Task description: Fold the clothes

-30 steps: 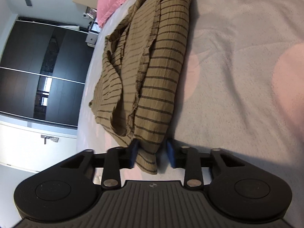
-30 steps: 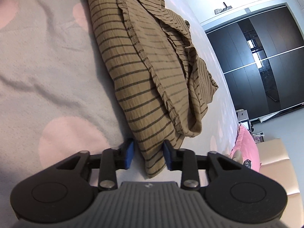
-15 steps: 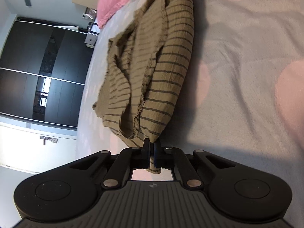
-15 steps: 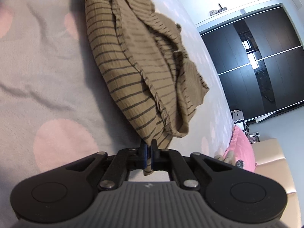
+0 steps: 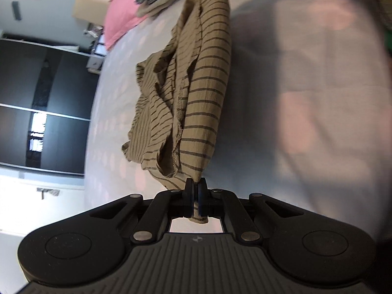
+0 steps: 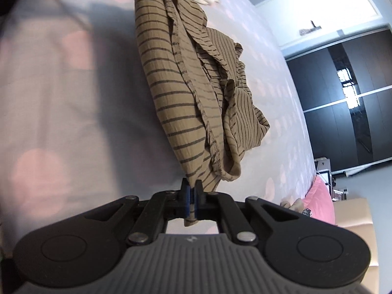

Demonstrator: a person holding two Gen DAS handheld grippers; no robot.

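Between the left claw's [image 5: 196, 191] closed pads a corner of the striped garment [image 5: 196, 103] is pinched, a short tab of cloth poking out behind them. From there the garment runs taut toward the far end, its left part bunched in folds sagging to the bed [image 5: 306, 122]. The right claw [image 6: 191, 192] likewise clamps another corner of the garment [image 6: 176, 93], which stretches away, its right part crumpled on the bed [image 6: 49, 110]. Farther off, left view: a pink pillow [image 5: 122, 14] and dark wardrobe [image 5: 44, 93].
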